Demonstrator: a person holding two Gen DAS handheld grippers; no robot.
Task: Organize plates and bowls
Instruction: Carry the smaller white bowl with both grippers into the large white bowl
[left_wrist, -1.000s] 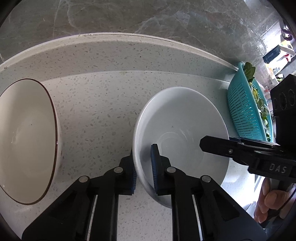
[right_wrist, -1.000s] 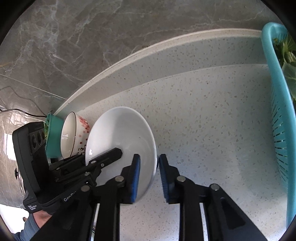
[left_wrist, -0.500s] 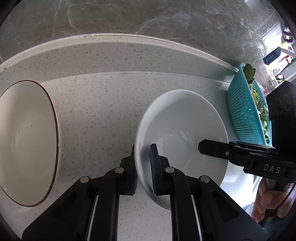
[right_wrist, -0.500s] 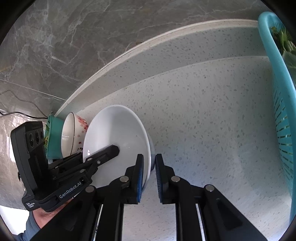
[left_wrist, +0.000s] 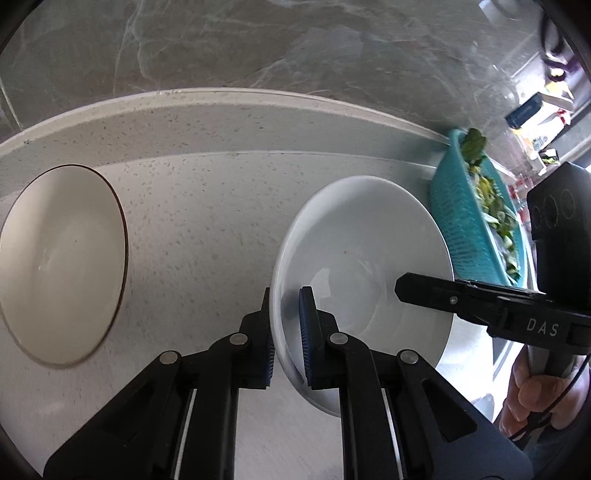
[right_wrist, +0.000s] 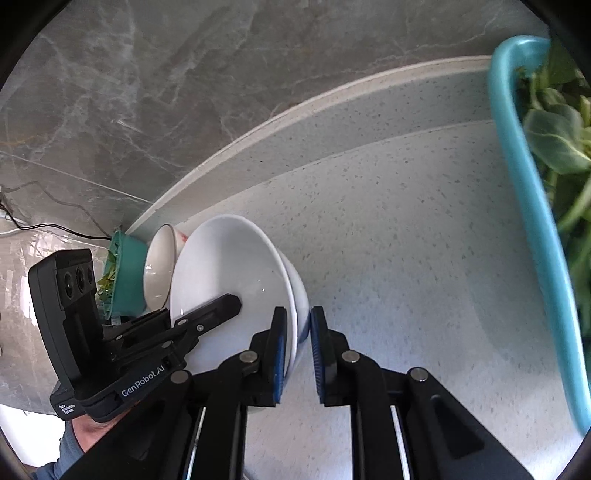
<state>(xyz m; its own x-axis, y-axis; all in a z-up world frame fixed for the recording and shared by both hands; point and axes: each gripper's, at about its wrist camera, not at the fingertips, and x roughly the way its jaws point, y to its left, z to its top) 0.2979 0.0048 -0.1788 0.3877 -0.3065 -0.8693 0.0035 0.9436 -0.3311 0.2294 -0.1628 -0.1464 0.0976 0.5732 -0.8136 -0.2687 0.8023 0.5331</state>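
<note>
You're gripping the round white ceramic bowl (left_wrist: 364, 254) by opposite rims, both jaws clamping it; the brown-rimmed cream plate (left_wrist: 59, 264) is waiting unstacked on the speckled counter (left_wrist: 207, 221).

Both grippers are black, with silver screws on the linkages and ribbed blue pads on the fingers (left_wrist: 306, 332). The left gripper (right_wrist: 236, 302) carries white "GenRobot.AI" lettering, the right gripper (left_wrist: 399, 286) "DAS". A blue-grey sleeve (right_wrist: 70, 448) shows.
</note>
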